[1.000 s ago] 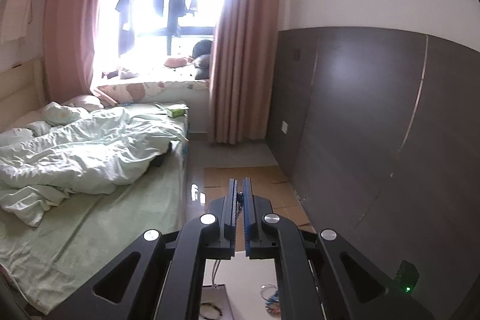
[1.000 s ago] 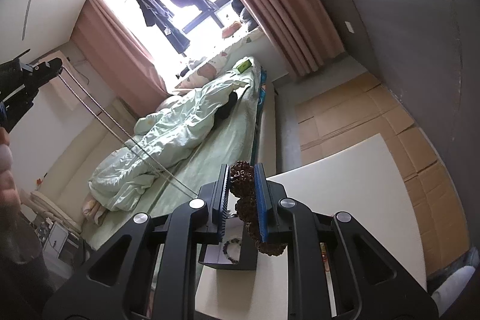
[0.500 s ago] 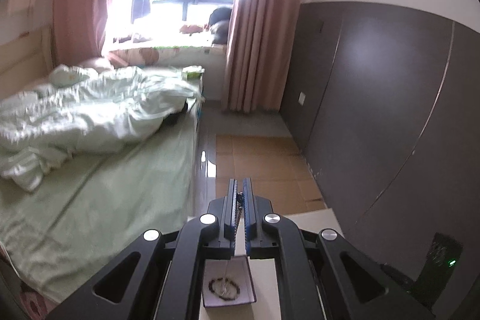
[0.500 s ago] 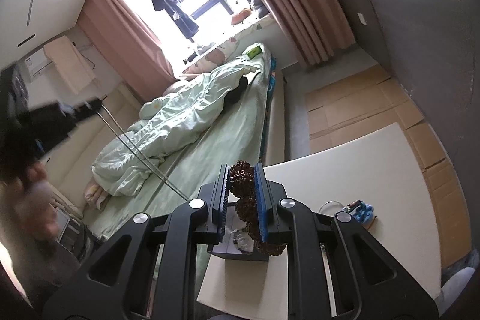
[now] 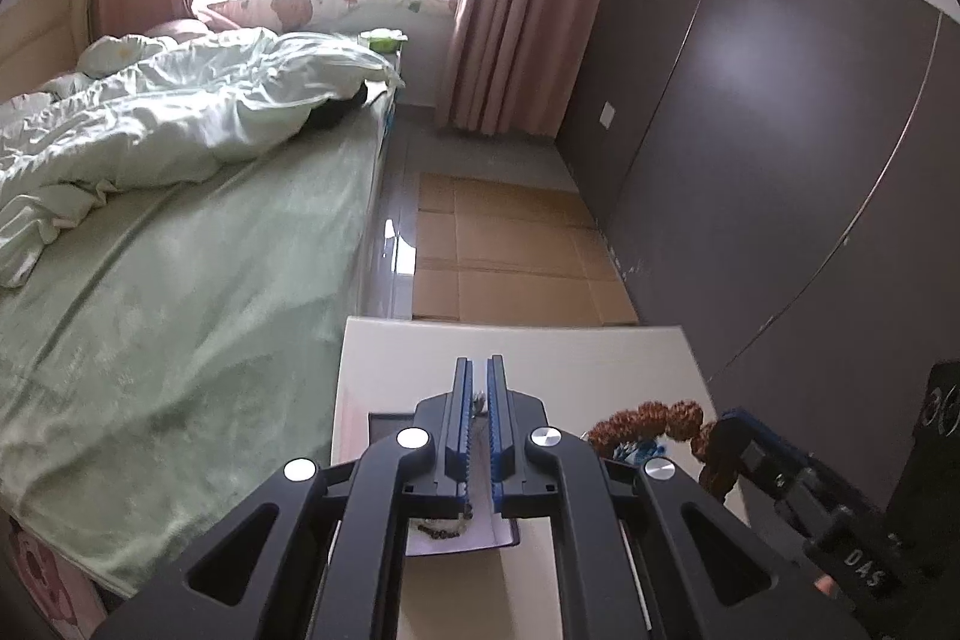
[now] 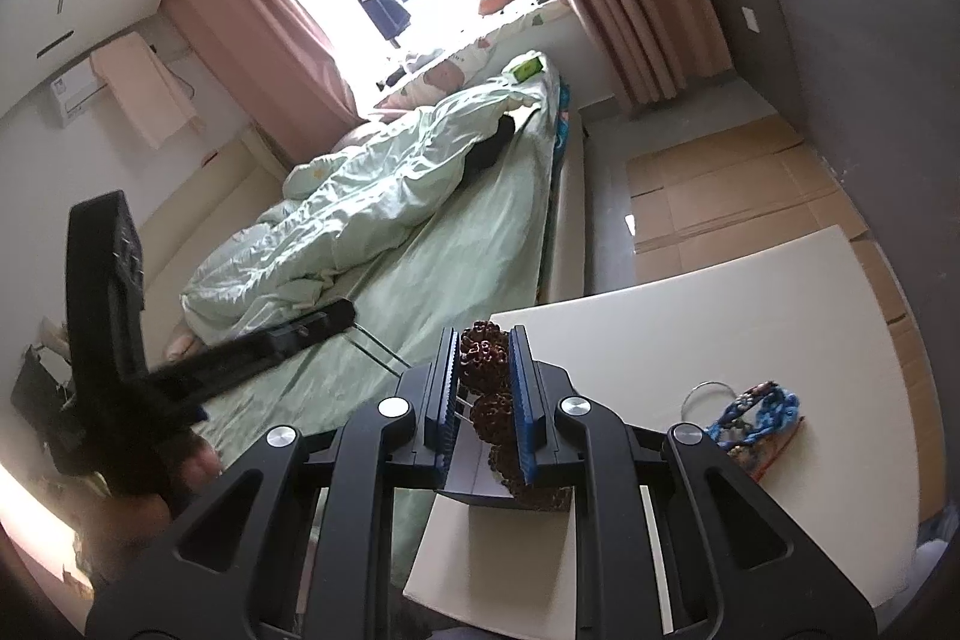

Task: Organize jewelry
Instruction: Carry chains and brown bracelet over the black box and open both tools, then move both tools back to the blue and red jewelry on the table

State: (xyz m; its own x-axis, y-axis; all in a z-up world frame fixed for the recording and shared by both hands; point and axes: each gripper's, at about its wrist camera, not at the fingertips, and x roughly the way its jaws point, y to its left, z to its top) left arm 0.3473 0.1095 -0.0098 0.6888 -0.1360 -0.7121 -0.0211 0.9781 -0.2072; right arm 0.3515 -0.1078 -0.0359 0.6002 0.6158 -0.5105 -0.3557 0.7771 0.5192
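The left gripper (image 5: 479, 388) is hanging over a dark tray (image 5: 384, 421) on the white table (image 5: 540, 352), its jaws standing a narrow gap apart after just opening a little. A thin chain (image 5: 478, 436) is running between the blue pads and down into the tray, but whether the pads are still pressing on it I cannot tell. A dark bead bracelet (image 5: 441, 531) is lying on the tray's pale lining below.

The right gripper (image 6: 485, 370) is clamping a brown seed-bead bracelet (image 6: 483, 358), the rest of the string drooping over the tray's near wall (image 6: 474, 481).

The left view is showing the tray's inside; the right view is hiding it. Only the right view is showing a metal ring (image 6: 708, 397) and a blue braided piece (image 6: 759, 415) lying together on the table, well right of the tray.

The tray is sitting close to the table's left edge beside the bed (image 5: 180, 292), with bare tabletop lying beyond it and to its right.
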